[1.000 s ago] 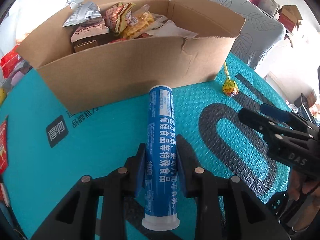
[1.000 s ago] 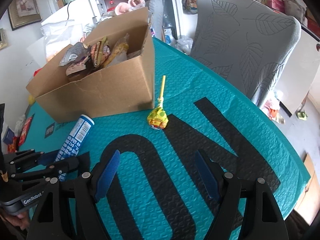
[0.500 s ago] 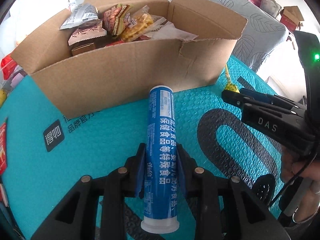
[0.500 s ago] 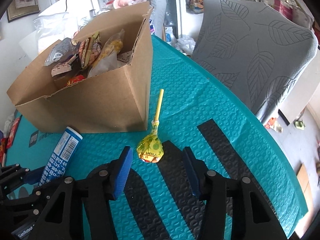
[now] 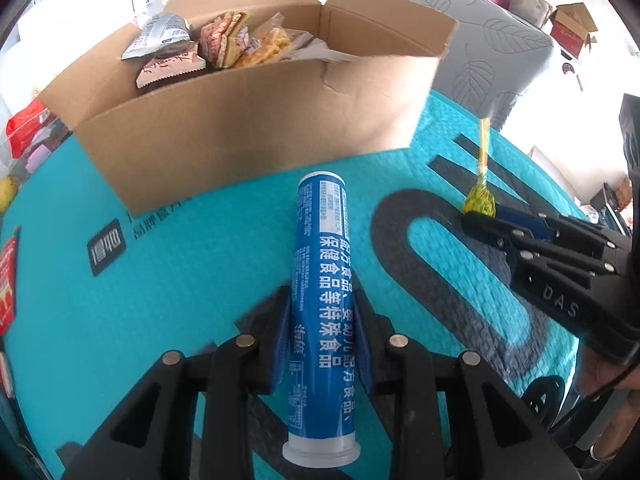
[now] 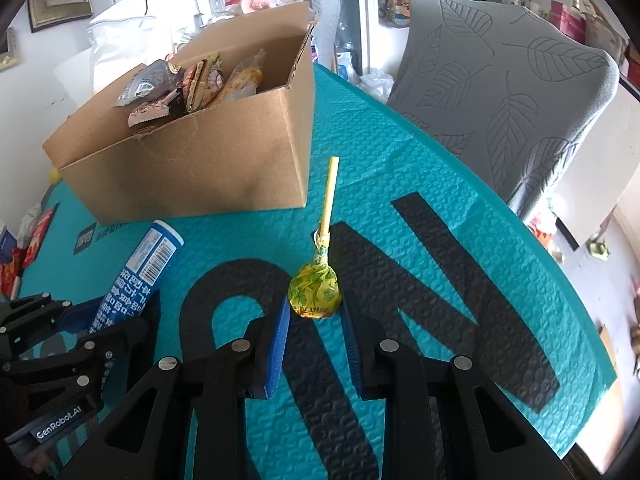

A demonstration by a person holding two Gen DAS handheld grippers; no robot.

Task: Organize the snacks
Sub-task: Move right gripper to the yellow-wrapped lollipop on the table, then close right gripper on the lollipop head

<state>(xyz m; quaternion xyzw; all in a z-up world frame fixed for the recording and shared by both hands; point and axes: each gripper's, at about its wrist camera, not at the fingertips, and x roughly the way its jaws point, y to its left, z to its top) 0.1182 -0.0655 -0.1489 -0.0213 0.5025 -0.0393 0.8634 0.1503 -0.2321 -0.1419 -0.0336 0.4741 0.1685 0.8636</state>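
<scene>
My left gripper (image 5: 322, 304) is shut on a blue tube (image 5: 322, 264) with white Chinese print, its top end pointing at the cardboard box (image 5: 256, 128) full of snack packets. The tube also shows in the right wrist view (image 6: 138, 272). My right gripper (image 6: 314, 312) has its blue pads on either side of the yellow wrapped head of a lollipop (image 6: 316, 290) that lies on the teal mat, stick pointing away. The pads touch or nearly touch the wrapper. The lollipop (image 5: 480, 198) and right gripper (image 5: 500, 220) also show in the left wrist view.
The teal mat (image 6: 420, 168) with big black letters covers a round table. The box (image 6: 192, 168) stands at the back left. A grey leaf-patterned chair (image 6: 504, 92) stands behind the table's right edge. Red packets (image 5: 6, 284) lie at the far left.
My right gripper has moved forward to the lollipop and narrowed its jaws around the lollipop's head. My left gripper holds the tube as before, slightly closer to the box.
</scene>
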